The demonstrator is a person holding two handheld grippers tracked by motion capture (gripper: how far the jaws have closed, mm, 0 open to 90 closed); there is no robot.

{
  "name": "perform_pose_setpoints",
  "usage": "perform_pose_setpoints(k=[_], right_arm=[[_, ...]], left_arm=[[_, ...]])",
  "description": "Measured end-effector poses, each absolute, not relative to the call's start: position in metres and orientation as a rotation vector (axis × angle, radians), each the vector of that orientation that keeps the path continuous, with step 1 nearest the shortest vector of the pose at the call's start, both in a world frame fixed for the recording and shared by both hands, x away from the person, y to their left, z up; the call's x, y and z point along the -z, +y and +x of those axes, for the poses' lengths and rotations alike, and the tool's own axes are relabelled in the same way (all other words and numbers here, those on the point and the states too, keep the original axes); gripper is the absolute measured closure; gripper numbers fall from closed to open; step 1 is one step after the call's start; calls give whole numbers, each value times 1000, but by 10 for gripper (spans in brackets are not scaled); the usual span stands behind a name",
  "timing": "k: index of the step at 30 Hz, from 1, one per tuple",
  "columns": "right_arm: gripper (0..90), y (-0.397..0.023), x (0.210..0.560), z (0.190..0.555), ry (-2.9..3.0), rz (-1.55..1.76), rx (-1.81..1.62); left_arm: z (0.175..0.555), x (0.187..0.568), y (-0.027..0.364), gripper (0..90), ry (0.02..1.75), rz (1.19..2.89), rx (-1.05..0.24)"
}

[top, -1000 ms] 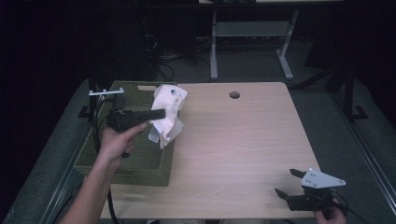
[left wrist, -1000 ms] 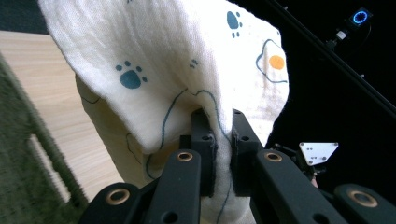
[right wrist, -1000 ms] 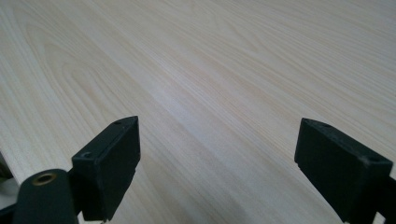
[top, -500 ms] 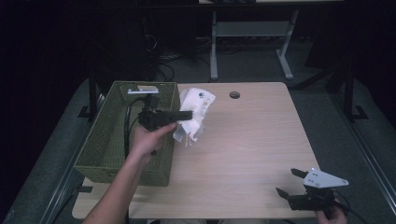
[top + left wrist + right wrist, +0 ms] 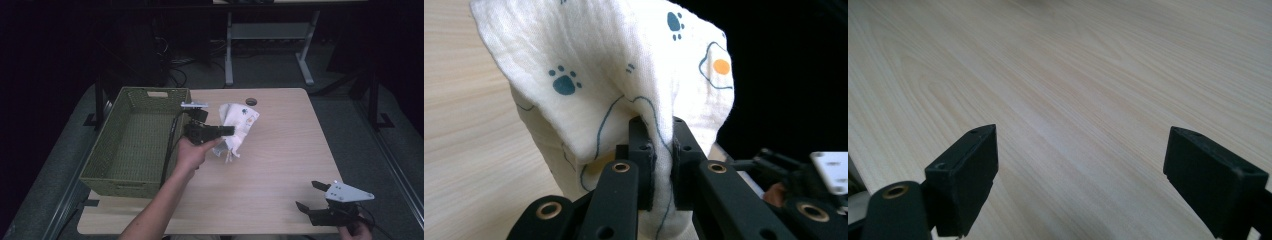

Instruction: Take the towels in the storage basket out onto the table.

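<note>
The left gripper (image 5: 663, 160) pinches a white paw-print cotton cloth (image 5: 624, 75) above the pale wooden table (image 5: 280, 150); the right gripper (image 5: 1078, 185) rests spread wide, grasping nothing.

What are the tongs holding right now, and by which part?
The left tongs are shut on a fold of the white paw-print cloth, which hangs above the table. The right tongs are open and hold nothing.

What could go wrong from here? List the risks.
1. The left gripper pinches only a fold of the cloth; most of it hangs loose, so it may slip out.
2. The hanging end sits low near the table and could drag or bunch if lowered.
3. The right gripper is open at the far corner, too distant to help quickly.
</note>
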State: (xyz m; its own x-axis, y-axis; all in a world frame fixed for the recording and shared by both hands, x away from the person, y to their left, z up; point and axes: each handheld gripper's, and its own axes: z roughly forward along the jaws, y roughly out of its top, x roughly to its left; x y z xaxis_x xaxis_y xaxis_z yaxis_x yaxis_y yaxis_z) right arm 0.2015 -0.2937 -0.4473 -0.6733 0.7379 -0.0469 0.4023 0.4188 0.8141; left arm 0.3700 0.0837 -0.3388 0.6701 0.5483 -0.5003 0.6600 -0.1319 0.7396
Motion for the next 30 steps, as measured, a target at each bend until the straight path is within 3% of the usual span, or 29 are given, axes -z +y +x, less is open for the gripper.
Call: perform_pose_setpoints(k=[13,25,30], right_arm=[[140,-292,447,201,2284,966,-1145],[140,-292,446,200,2280,966,-1149],[140,-293,446,200,2281,963,-1151]], left_arm=[[379,395,40,832,1035,1898,145],[385,447,2,837,1102,2129,-21],[384,451,-5,802,1113,2135,-70]])
